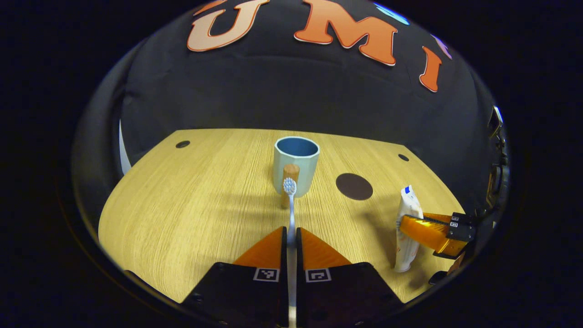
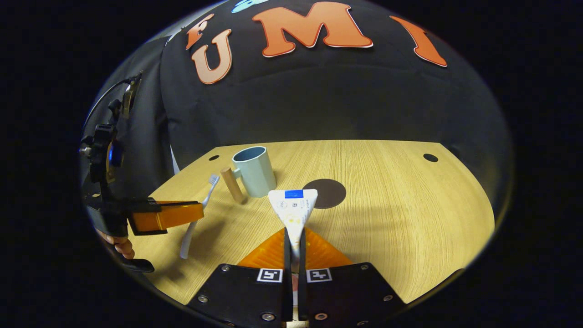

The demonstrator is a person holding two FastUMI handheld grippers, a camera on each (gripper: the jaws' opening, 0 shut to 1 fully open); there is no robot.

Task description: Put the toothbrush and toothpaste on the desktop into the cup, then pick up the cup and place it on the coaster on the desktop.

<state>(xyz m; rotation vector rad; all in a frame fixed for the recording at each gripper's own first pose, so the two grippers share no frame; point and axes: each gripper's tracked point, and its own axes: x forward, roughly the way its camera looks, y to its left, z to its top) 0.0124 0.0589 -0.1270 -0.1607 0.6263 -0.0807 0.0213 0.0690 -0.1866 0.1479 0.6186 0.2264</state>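
On wooden desktop [image 1: 191,218]: cup [image 1: 296,166], coaster [image 1: 354,186]; jaws clamped on toothbrush [image 1: 290,205], toothpaste [image 2: 294,212].

Even, fairly bright light on the desk [image 1: 191,205]; soft shadows on it; sharp focus; strong fisheye bending at edges.

Staged recording booth, not a real home. Black cloth wall [image 1: 282,95] wraps a bare wood-grain desktop [image 1: 191,205] with round holes [image 1: 182,144] near its corners.
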